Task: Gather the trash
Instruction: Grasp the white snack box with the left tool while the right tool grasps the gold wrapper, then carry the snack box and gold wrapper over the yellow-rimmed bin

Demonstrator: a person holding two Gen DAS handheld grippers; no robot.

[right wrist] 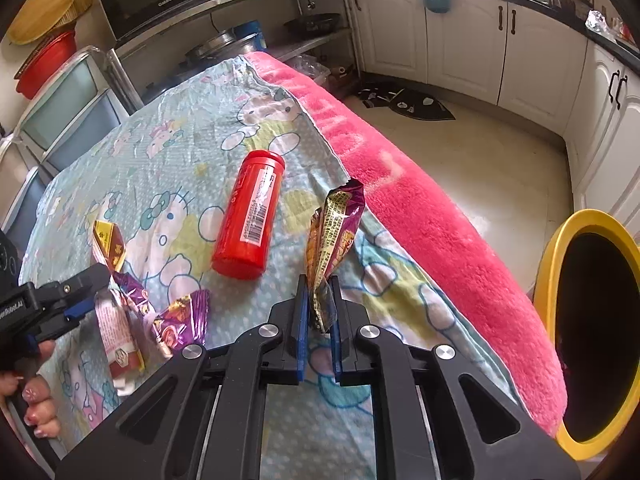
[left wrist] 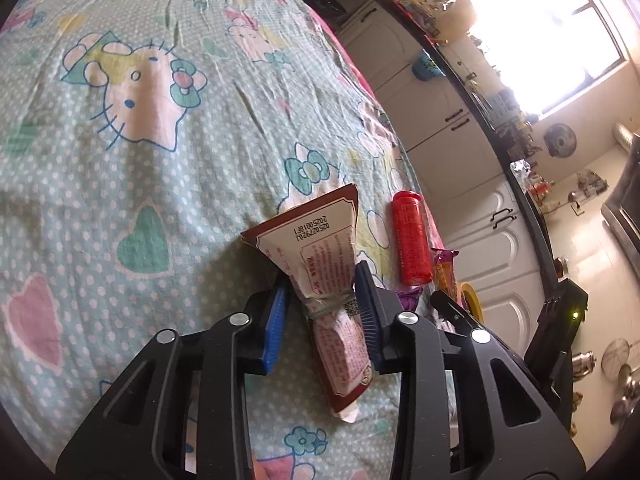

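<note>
Kitchen cabinets [right wrist: 460, 40] line the far wall, and a cartoon-cat bedsheet [left wrist: 140, 200] covers the work surface, with a pink fleece blanket [right wrist: 440, 220] hanging over its edge. On the floor beside it stands a yellow-rimmed bin [right wrist: 560, 264].

Over at the left gripper [left wrist: 322, 284], the blue pads press both sides of a red-and-white snack packet [left wrist: 320, 252] bound with a rubber band; the packet lies on the sheet. The right gripper [right wrist: 320, 300] has its jaws nearly together, pinching the lower end of a crumpled purple-and-yellow wrapper [right wrist: 332, 232] that stands up from the sheet near the blanket edge. Between the two lies a red plastic bottle [right wrist: 248, 216] on its side, and another purple wrapper [right wrist: 180, 320] rests just beside the snack packet.
</note>
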